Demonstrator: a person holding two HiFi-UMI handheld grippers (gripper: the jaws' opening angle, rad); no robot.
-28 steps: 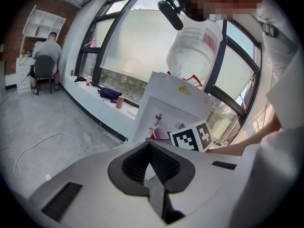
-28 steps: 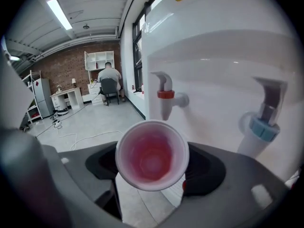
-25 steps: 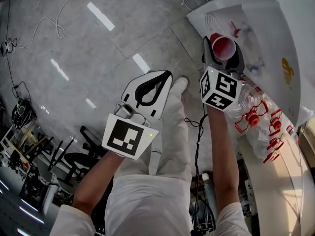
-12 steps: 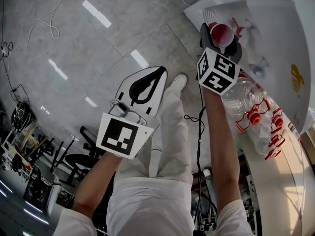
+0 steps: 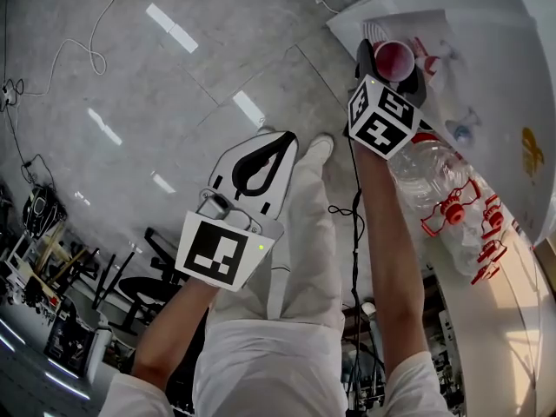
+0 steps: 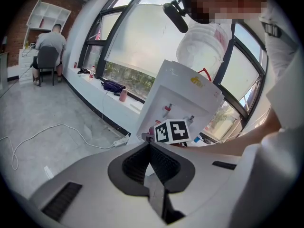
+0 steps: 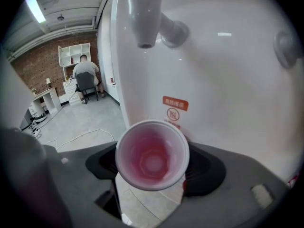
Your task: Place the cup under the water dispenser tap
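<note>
Cup (image 7: 152,156) upright, clamped between right gripper (image 7: 151,164) fingers (image 7: 209,167), near tap (image 7: 144,15).

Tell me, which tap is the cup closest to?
The red-topped tap, which shows just above the cup held in the right gripper. The other tap sits off at the view's right edge.

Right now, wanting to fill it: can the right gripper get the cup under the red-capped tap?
Probably yes: the right gripper holds the cup below the tap, nothing showing between them.
</note>
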